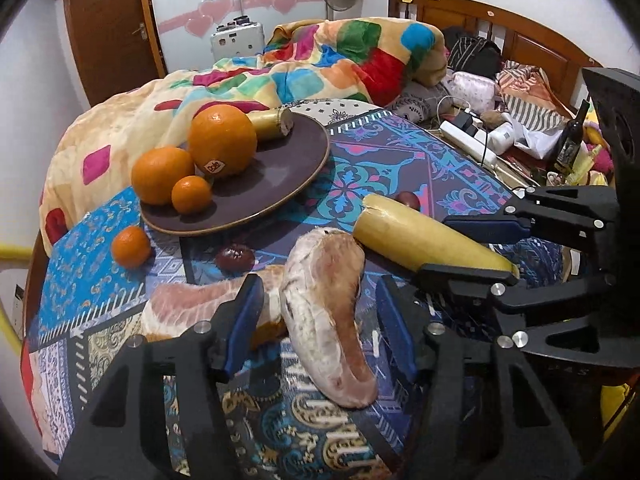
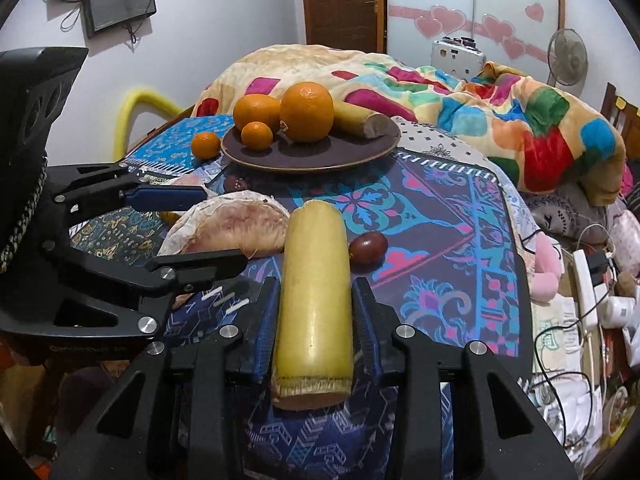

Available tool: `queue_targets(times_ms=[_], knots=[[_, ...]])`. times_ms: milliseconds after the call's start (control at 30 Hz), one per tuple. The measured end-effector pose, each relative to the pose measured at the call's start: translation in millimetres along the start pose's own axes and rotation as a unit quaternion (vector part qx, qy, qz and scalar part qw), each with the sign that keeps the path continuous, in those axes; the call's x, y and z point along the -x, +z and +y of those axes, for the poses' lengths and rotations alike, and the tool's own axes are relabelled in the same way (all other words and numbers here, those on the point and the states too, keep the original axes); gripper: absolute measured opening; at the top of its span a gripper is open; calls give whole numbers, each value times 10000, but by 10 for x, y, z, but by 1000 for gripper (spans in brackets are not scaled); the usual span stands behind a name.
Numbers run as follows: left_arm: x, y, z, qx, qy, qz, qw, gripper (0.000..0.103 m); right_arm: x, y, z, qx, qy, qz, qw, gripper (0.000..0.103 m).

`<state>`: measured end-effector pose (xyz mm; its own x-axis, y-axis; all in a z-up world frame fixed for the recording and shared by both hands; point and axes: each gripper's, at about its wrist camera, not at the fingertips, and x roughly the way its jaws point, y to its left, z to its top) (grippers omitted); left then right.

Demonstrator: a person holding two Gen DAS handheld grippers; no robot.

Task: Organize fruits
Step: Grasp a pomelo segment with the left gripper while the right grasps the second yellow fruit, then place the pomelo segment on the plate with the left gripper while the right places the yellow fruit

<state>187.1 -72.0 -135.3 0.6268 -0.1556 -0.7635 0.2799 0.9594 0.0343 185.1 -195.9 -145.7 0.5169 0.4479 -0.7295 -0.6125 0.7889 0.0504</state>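
Note:
A dark plate [image 1: 276, 176] [image 2: 360, 152] holds three oranges [image 1: 222, 140] [image 2: 306, 112] and a yellow banana piece [image 1: 270, 124] [image 2: 360, 120]. A small orange [image 1: 131, 247] [image 2: 205, 145] lies on the cloth beside it. My left gripper [image 1: 320, 312] [image 2: 192, 224] is open around a pink pomelo wedge [image 1: 328, 316] [image 2: 236, 228]; a second wedge [image 1: 188, 308] lies to its left. My right gripper [image 2: 314, 312] [image 1: 480, 248] is shut on a second yellow banana piece [image 2: 314, 288] [image 1: 424, 240] that rests on the cloth. Two dark red fruits [image 1: 235, 258] [image 2: 368, 246] lie nearby.
The fruit lies on a patterned blue cloth [image 1: 380, 160] [image 2: 440, 240] over a bed. A colourful blanket [image 1: 320, 68] [image 2: 500, 120] is piled behind the plate. A power strip [image 1: 468, 140] [image 2: 586, 292], a bottle [image 1: 572, 140] and clutter sit at the right.

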Motion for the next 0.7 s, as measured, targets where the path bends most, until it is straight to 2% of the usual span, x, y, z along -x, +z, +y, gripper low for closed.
queue_targets(times_ms=[100, 233, 300, 367, 700], knots=[[-54, 13, 8, -54, 117, -41, 9999, 48, -34, 12, -42, -43, 100, 16, 9999, 34], [-48, 13, 29, -45, 0, -102, 9999, 39, -20, 1, -56, -86, 164, -11, 9998, 34], [-10, 27, 58, 40, -18, -147, 9999, 29, -6, -7, -60, -114, 162, -36, 9998, 34], [36, 38, 108, 186, -106, -177, 9996, 25, 11, -24, -67, -147, 144, -71, 9998, 34], [369, -47, 302, 371, -27, -405, 9985, 21, 156, -23, -47, -155, 49, -271, 9995, 33]])
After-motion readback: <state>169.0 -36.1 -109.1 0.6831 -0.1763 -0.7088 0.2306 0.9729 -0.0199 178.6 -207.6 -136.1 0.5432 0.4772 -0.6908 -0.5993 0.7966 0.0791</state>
